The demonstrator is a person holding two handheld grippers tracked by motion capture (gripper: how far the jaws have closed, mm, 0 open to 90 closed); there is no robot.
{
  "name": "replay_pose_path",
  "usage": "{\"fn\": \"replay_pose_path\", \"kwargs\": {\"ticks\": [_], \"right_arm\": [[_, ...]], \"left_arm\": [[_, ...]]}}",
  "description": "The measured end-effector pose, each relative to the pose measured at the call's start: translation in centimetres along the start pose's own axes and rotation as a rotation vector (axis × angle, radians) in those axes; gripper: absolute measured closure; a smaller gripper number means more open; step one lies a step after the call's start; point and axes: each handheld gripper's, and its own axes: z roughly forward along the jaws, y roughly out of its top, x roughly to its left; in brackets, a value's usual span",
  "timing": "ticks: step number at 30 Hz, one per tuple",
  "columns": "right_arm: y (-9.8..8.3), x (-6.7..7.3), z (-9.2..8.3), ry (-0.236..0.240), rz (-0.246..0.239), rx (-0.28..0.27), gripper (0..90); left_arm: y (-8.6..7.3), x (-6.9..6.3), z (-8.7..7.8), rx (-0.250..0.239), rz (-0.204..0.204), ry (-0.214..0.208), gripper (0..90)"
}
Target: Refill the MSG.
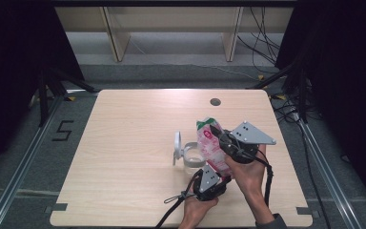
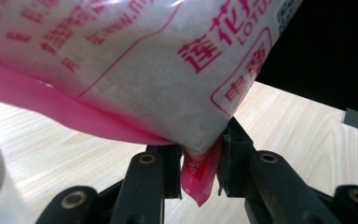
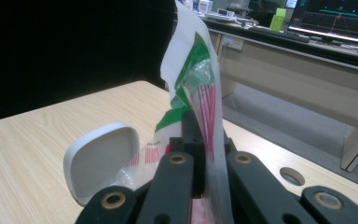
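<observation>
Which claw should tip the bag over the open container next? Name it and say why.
Probably left. The left claw pinches the bag's bottom corner, so raising it would tilt the contents toward the container. The right claw grips near the bag's top and can steady the mouth.

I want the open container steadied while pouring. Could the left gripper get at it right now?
Probably not yet: the left gripper is clamped on the bag's bottom corner, though the container sits right beside it with nothing between. It would have to release first.
</observation>
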Motion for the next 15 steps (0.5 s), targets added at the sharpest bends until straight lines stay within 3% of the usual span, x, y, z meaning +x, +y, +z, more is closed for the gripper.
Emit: {"fn": "replay_pose_path", "kwargs": {"ticks": [2, 6, 10, 15], "right_arm": [[0.04, -0.06, 0.25, -0.005, -0.026, -0.01, 90.0], [0.13, 0.16, 0.53, 0.005, -0.004, 0.002, 90.0], [0.15, 0.11, 0.87, 0.004, -0.049, 0.01, 90.0], [0.08, 0.12, 1.17, 0.008, -0.05, 0.012, 90.0]], "left_arm": [[-0.03, -0.03, 0.2, -0.017, 0.001, -0.011, 73.4], [0.02, -0.04, 0.31, -0.018, 0.01, -0.013, 73.6], [-0.08, -0.08, 0.63, -0.025, 0.005, -0.029, 73.6], [-0.12, 0.09, 0.76, -0.023, 0.0, -0.027, 73.7]]}}
